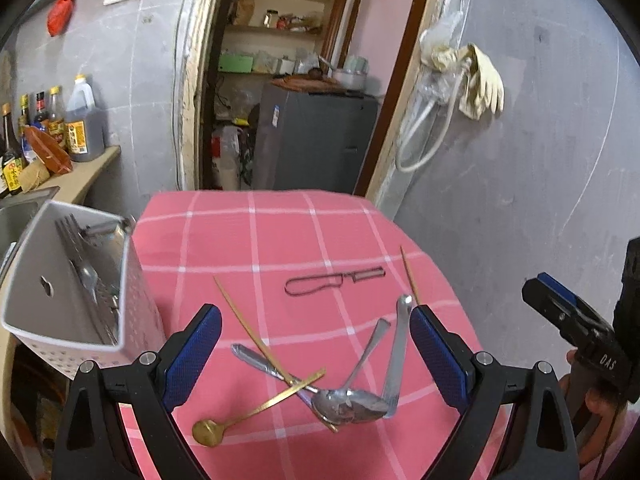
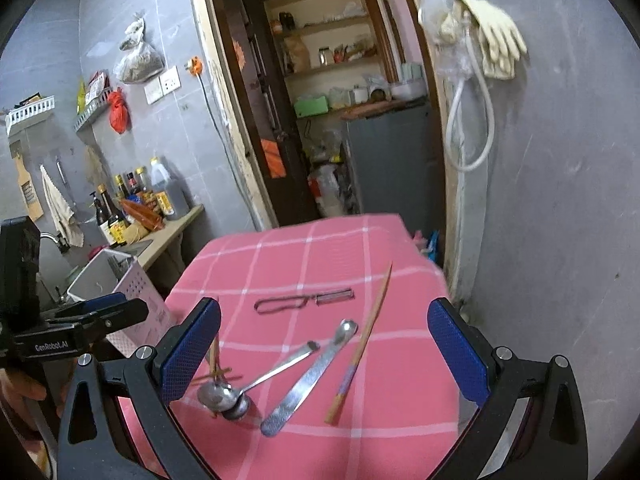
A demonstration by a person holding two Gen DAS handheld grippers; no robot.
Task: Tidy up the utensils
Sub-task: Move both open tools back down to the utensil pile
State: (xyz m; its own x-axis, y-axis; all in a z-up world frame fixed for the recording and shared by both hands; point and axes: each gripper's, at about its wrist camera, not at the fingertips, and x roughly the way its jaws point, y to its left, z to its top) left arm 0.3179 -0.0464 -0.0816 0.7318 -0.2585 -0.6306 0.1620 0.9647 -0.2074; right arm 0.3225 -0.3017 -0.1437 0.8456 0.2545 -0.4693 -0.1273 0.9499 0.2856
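Observation:
Several utensils lie on a pink checked tablecloth [image 1: 280,240]. Steel spoons [image 1: 352,400] cross in a pile, with a gold spoon [image 1: 208,432] and a thin chopstick [image 1: 248,332] beside them. A wire-handled peeler [image 1: 336,280] lies farther back. My left gripper [image 1: 316,356] hovers open above the pile and holds nothing. In the right wrist view, my right gripper [image 2: 324,356] is open too, over a spoon [image 2: 224,396], a flat steel utensil [image 2: 308,380] and a wooden chopstick [image 2: 360,352]. The peeler [image 2: 304,300] lies beyond them.
A white perforated utensil caddy [image 1: 80,288] stands at the table's left edge with cutlery inside. Sauce bottles [image 1: 80,120] line a counter by a sink at the left. Behind the table are a doorway and a grey cabinet [image 1: 316,136]; a grey wall is at the right.

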